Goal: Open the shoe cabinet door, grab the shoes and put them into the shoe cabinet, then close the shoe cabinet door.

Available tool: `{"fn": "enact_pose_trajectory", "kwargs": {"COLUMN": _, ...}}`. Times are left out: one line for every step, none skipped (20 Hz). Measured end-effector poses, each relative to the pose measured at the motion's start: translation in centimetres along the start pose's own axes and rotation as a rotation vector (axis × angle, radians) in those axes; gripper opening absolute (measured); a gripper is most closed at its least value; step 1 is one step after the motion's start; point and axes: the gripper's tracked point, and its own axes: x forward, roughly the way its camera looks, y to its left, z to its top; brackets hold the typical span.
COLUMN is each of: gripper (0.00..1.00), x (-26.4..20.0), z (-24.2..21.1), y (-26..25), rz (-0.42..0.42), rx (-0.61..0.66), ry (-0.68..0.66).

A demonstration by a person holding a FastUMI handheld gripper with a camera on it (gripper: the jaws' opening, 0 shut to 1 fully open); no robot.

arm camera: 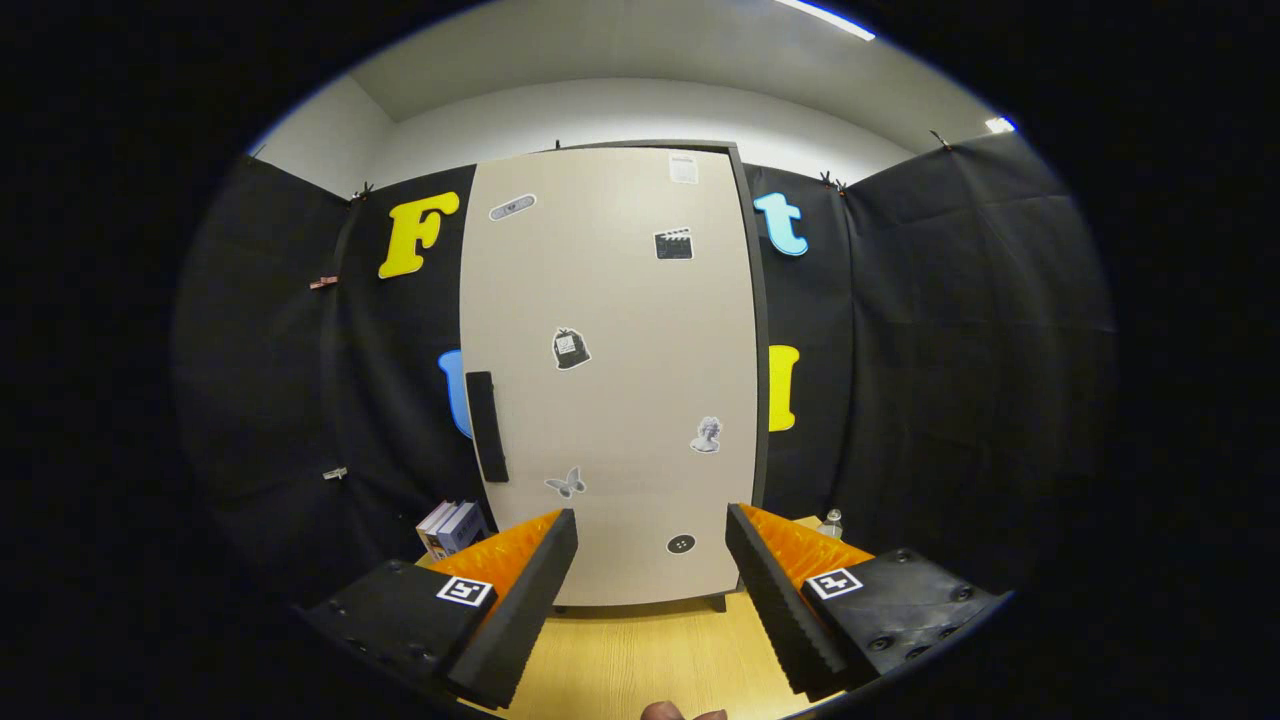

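Wooden desk (640, 660) under black-cloth booth; cabinet (610, 370) upright at far edge, door shut, dark handle (487, 427) along its left side. Fingers (650, 610) spread wide, holding nothing, aimed at door, probably lined up for handle. Books (452, 527) beside left corner. Shoes unseen.

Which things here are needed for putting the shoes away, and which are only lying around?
For the job: cabinet door, shut; its handle; open gripper holding nothing, fingers apart before the door.

Lying about: books left of the cabinet; small bottle at its right; stickers on the door.
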Motion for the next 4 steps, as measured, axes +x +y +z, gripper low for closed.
{"fn": "enact_pose_trajectory", "kwargs": {"gripper": 0.98, "x": -0.01, "z": 0.03, "y": 0.09, "rz": 0.001, "rx": -0.002, "ry": -0.001}}
{"fn": "enact_pose_trajectory", "kwargs": {"gripper": 0.98, "x": -0.03, "z": 0.06, "y": 0.12, "rz": 0.0, "rx": -0.004, "ry": -0.001}}
{"fn": "enact_pose_trajectory", "kwargs": {"gripper": 0.98, "x": 0.07, "z": -0.04, "y": 0.17, "rz": 0.001, "rx": -0.004, "ry": -0.001}}
{"fn": "enact_pose_trajectory", "kwargs": {"gripper": 0.98, "x": 0.1, "z": -0.1, "y": 0.18, "rz": 0.001, "rx": -0.003, "ry": 0.001}}
